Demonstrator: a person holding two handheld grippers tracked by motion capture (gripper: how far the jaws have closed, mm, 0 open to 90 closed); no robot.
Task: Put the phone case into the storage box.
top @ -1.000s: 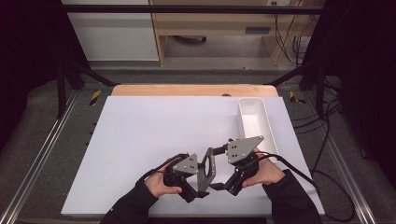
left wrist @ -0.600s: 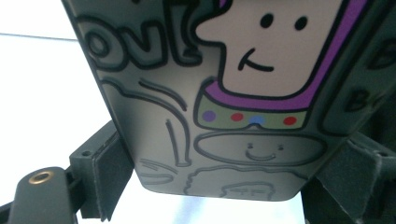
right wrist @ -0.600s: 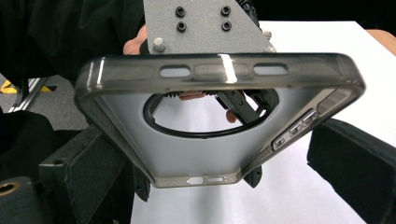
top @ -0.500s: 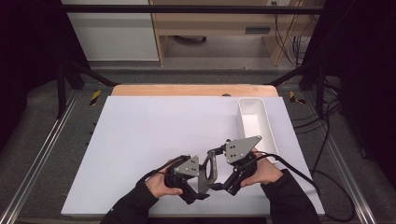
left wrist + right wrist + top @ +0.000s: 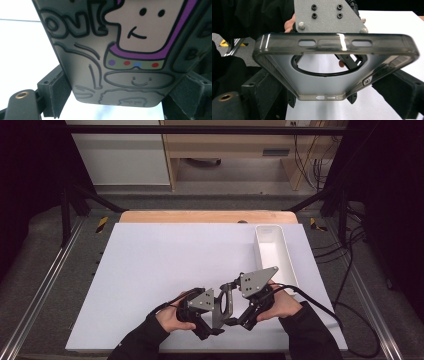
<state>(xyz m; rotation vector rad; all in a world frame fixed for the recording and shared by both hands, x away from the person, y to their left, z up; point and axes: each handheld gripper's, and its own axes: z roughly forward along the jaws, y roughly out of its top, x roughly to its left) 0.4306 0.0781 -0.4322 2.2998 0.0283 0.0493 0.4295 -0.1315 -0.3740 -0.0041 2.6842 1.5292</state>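
The smoky grey see-through phone case with cartoon drawings (image 5: 335, 67) hangs above the near middle of the white table (image 5: 150, 270). My left gripper (image 5: 212, 312) and right gripper (image 5: 235, 312) both clamp it. Lifting looks done; putting it down, maybe in the long white tray (image 5: 272, 252) far right, is left. Its long side runs near to far.

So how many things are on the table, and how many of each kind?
Phone case, grey with a cartoon picture, held between both sets of fingers: 1
White tray: 1
Grippers, left gripper and right gripper: 2
Total: 4
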